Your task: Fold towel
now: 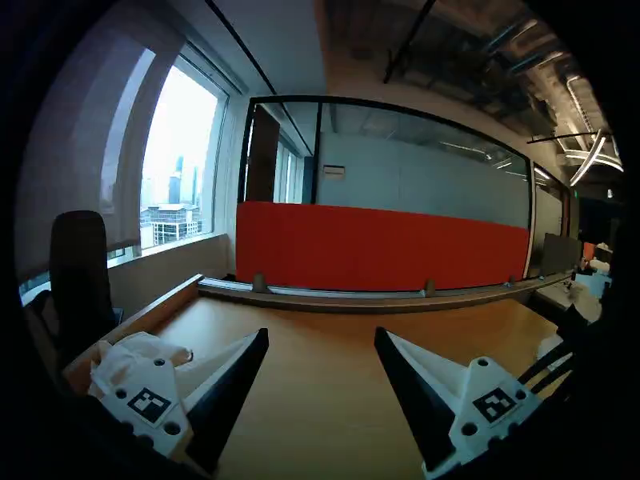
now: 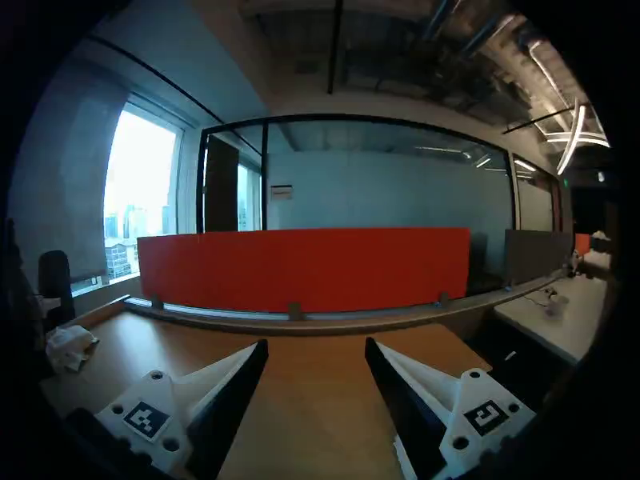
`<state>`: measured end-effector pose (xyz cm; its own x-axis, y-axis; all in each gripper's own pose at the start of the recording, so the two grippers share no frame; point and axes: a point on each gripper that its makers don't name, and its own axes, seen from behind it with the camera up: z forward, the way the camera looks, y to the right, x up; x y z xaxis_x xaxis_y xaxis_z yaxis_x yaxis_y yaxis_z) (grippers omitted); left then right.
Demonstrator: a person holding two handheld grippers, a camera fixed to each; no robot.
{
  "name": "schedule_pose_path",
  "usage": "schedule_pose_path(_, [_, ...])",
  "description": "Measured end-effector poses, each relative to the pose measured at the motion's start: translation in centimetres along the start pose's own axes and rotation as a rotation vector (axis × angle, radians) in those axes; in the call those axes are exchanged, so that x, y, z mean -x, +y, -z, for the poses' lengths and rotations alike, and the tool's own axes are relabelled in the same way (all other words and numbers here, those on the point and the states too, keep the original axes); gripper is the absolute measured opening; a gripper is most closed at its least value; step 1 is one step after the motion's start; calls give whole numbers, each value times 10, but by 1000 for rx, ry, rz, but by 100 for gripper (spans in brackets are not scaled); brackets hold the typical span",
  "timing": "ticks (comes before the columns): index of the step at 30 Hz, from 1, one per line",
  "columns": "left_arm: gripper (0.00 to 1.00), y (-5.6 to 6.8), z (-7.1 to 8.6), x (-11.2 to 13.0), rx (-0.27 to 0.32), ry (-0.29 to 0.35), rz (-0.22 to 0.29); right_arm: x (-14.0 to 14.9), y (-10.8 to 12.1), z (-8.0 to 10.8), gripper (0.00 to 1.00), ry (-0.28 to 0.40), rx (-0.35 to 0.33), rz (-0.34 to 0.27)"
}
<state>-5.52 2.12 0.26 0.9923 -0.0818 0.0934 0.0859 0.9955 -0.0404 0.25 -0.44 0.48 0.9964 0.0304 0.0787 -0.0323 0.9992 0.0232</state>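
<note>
The left gripper (image 1: 320, 336) is being held low over the wooden tabletop (image 1: 320, 424). Its jaws are being held wide apart, with nothing between them. The right gripper (image 2: 316, 342) is being held the same way, jaws wide apart and gripping nothing. The white towel (image 1: 132, 358) is lying in a crumpled heap at the left edge of the tabletop, near the left gripper's left finger. Behind the tabletop a red screen (image 1: 376, 248) is being seen. A black chair (image 1: 76, 272) and a bright window (image 1: 180, 168) are being seen to the left.
</note>
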Motion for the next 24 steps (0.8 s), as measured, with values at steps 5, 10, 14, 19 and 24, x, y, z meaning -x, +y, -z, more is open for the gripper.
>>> schedule_pose_path(5, [99, -1, -5, 0, -8, 12, -5, -2, -5, 4, 94, 4, 11, 5])
schedule_pose_path(10, [98, 1, -11, 7, -1, 26, -30, -6, -7, 9, 94, 16, 32, 13])
schedule_pose_path(14, [98, 8, -15, 17, 21, 40, -34, -8, -9, 14, 96, 33, 46, 0])
schedule_pose_path(19, [98, 14, -16, 33, 35, 57, -29, -3, -16, 21, 96, 39, 51, -21])
schedule_pose_path(24, [98, 12, -16, 56, 26, 54, -50, 10, -22, 23, 97, 27, 43, -19])
